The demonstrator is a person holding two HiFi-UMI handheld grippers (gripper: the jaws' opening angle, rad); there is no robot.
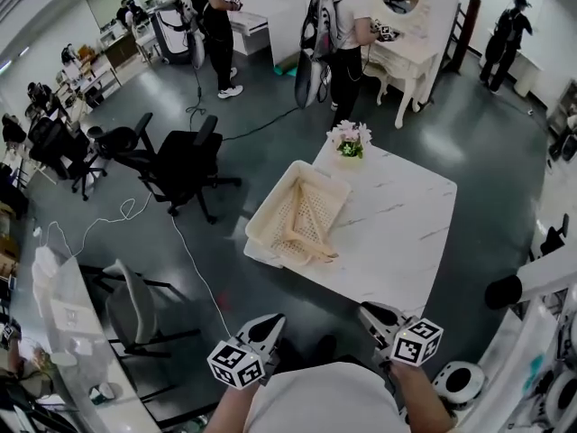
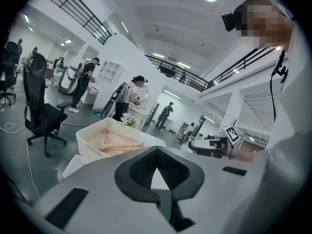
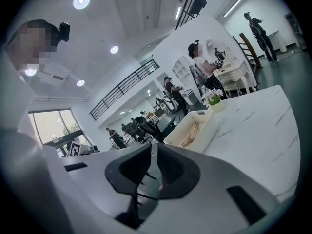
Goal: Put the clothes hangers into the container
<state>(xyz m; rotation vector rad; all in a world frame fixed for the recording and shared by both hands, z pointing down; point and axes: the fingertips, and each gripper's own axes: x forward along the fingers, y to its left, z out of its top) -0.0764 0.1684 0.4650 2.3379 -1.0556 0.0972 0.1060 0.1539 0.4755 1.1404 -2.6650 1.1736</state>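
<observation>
While both claws hang close to the person's body at the near side of a white marble tabletop, the wooden clothes hangers lie inside the cream, slatted container, stacked loosely at angles. No hanger shows on the tabletop outside it. The left claw has its jaws pressed together at the tips, with nothing between them. The right claw shows only a thin slit between its jaws, and that slit is empty too. Neither claw touches the container or the tabletop.

Judging from this, the loading step looks finished, or at least paused: every hanger in sight is already in the container. A next move would call for little more than checking for a hanger out of view, then spreading a claw before reaching for it.

The container sits hard against the tabletop's left edge, toward the near corner, so a shove from the right could send it off. A small pot of flowers stands at the far corner, near the container's far end. The right half of the tabletop is bare, giving free room to move. Black office chairs and a loose cable occupy the floor to the left, apart from the tabletop.
</observation>
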